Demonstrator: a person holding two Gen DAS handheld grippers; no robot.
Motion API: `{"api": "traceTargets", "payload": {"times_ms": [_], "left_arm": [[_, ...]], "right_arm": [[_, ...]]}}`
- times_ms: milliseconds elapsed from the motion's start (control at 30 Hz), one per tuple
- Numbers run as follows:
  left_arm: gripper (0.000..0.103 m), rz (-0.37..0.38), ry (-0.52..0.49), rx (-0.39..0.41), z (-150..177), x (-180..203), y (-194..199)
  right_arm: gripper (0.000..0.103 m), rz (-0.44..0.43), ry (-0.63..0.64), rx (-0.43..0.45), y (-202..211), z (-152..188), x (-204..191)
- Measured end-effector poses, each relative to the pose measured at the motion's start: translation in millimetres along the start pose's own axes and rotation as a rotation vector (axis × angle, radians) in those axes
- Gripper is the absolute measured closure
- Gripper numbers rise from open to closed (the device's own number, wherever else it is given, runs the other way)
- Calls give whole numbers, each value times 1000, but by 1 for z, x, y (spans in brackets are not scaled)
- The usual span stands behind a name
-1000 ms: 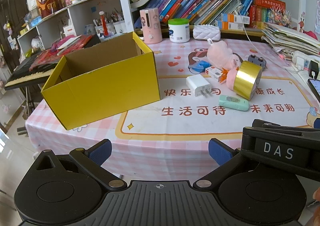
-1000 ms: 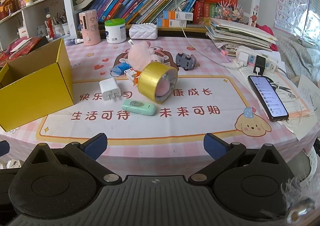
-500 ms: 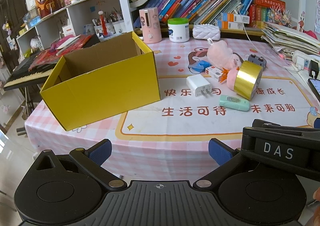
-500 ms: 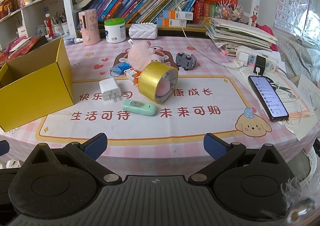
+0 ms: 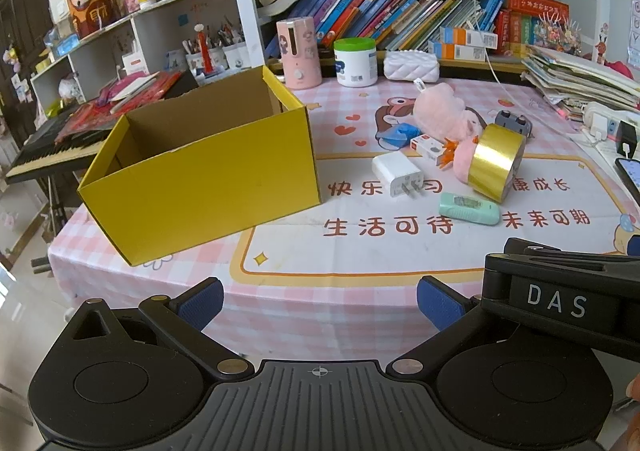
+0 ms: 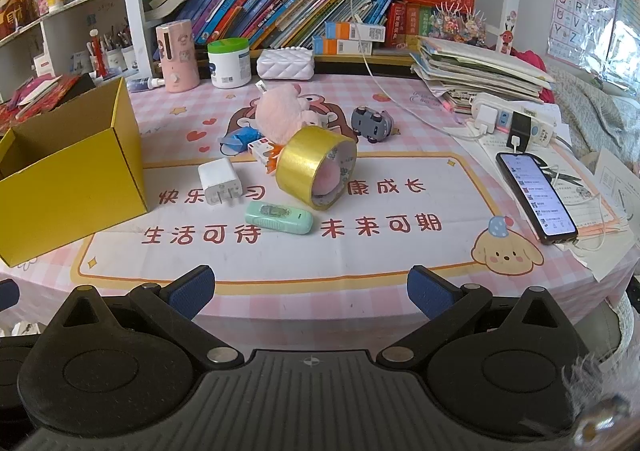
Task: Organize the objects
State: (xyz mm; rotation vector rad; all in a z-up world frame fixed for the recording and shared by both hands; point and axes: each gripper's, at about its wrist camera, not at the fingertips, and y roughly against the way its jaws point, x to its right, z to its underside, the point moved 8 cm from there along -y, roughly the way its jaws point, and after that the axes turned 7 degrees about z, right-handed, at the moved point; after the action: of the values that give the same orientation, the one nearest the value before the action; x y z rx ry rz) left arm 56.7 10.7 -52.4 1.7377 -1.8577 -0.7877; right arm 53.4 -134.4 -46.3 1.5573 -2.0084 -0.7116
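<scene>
while you hold both tools back at the near edge of the table (image 6: 360,283), your left gripper (image 5: 318,301) has its blue-padded fingers (image 5: 200,301) spread wide with nothing between them, and your right gripper (image 6: 310,289) is spread just as wide and equally empty. neither one touches any object.

the yellow cardboard box (image 5: 208,179) stands open-topped on the left part of the pink checked tablecloth, and what you can see of its inside is bare. to its right, well apart from both of your grippers, lies the cluster of things to sort. the white charger plug (image 6: 220,181) rests flat with its prongs pointing toward you, nearest to the box. the mint green case (image 6: 279,216) lies just in front of it, toward you. the gold tape roll (image 6: 316,173) stands on its edge and leans against the pink plush toy (image 6: 280,117), part of which shows through the roll's hole. a small white-and-red box (image 6: 260,149) and a blue crumpled item (image 6: 238,141) sit just beside the plush on its left. the grey toy car (image 6: 371,124) is behind the tape roll, to the right.

off to the right side, a phone (image 6: 536,197) with a lit screen lies on papers.
</scene>
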Motion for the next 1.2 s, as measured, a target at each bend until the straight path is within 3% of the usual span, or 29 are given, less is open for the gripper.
{"api": "traceTargets", "payload": {"times_ms": [1200], "left_arm": [[0,0,4,-2,-1,-3,0]], "right_arm": [[0,-3,2,-3,-2,0,-4]]}}
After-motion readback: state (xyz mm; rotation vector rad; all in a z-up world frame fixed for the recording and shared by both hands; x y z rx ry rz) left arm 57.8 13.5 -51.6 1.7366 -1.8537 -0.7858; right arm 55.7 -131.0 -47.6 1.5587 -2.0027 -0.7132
